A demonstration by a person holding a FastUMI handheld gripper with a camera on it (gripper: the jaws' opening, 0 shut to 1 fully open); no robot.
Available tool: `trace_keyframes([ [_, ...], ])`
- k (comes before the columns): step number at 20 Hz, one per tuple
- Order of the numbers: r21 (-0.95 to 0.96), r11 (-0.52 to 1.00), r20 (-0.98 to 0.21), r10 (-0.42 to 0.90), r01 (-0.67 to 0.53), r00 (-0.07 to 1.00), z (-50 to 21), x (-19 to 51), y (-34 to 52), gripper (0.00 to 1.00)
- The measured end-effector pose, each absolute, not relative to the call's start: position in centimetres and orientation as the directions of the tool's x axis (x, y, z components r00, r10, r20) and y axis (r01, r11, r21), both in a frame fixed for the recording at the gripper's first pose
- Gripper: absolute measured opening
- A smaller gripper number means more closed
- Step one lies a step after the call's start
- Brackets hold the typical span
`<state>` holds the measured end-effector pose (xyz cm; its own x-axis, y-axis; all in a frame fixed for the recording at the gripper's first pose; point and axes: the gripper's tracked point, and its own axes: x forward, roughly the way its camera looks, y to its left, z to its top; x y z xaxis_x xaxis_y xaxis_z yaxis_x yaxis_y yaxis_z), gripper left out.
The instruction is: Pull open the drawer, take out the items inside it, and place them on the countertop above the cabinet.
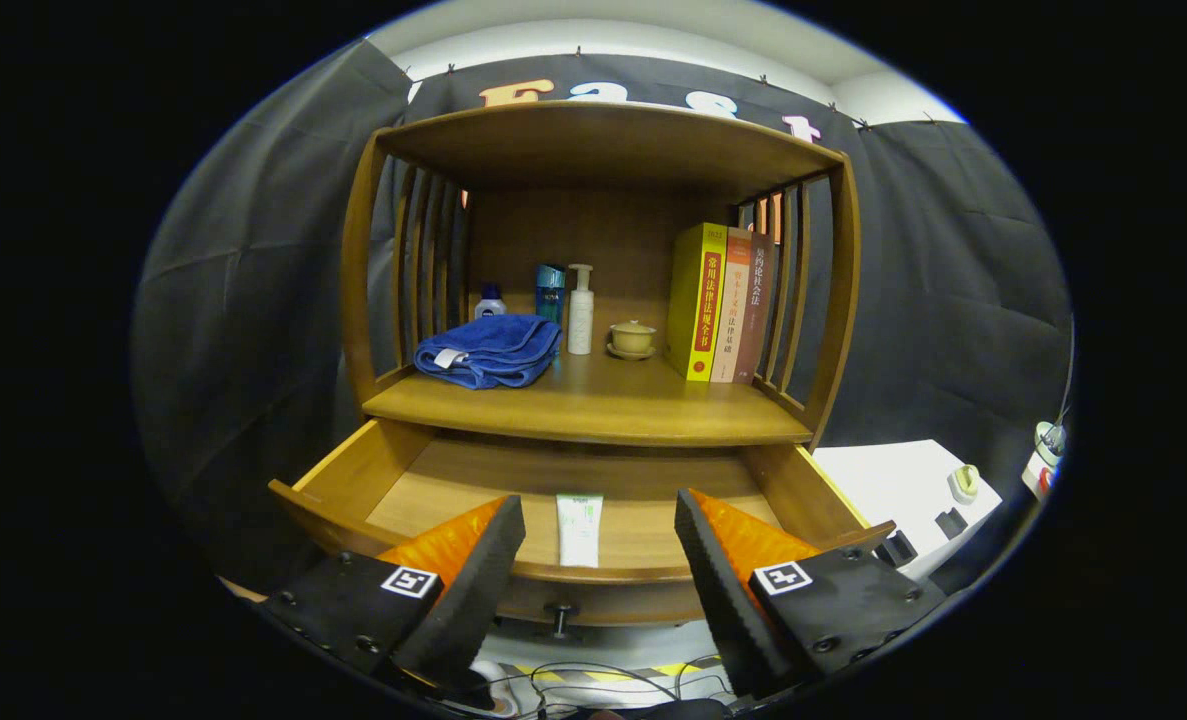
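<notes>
Drawer (pixel 353 480) pulled open, white tube (pixel 580 528) lying inside, between and just ahead of the gripper (pixel 598 560), fingers spread apart, apparently touching nothing

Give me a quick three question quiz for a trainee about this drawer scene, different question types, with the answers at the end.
1. True or false: the drawer is already pulled open.
2. Which item lies in the drawer, between the fingers of the gripper? A) white tube B) blue towel C) yellow book
3. Fill in: the gripper's fingers are ____, holding nothing.

Key: 1 true; 2 A; 3 open. The towel and book sit on the countertop above the drawer.
</notes>
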<state>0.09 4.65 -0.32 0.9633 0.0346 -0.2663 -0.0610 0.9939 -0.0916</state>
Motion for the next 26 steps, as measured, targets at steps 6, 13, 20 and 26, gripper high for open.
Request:
trace_keyframes([
  [6, -0.091, 0.992, -0.34, 0.048, -0.084, 0.939, -1.1, 3.5, 4.1, 0.99],
  [13, -0.036, 0.991, -0.522, 0.091, -0.129, 0.848, -4.4, 7.4, 4.9, 0.99],
  [20, 0.09, 0.992, -0.765, 0.124, -0.086, 0.632, -9.1, 11.4, 5.3, 1.0],
  [26, 0.098, 0.993, -0.833, 0.121, -0.072, 0.54, -11.9, 12.7, 5.0, 0.99],
])
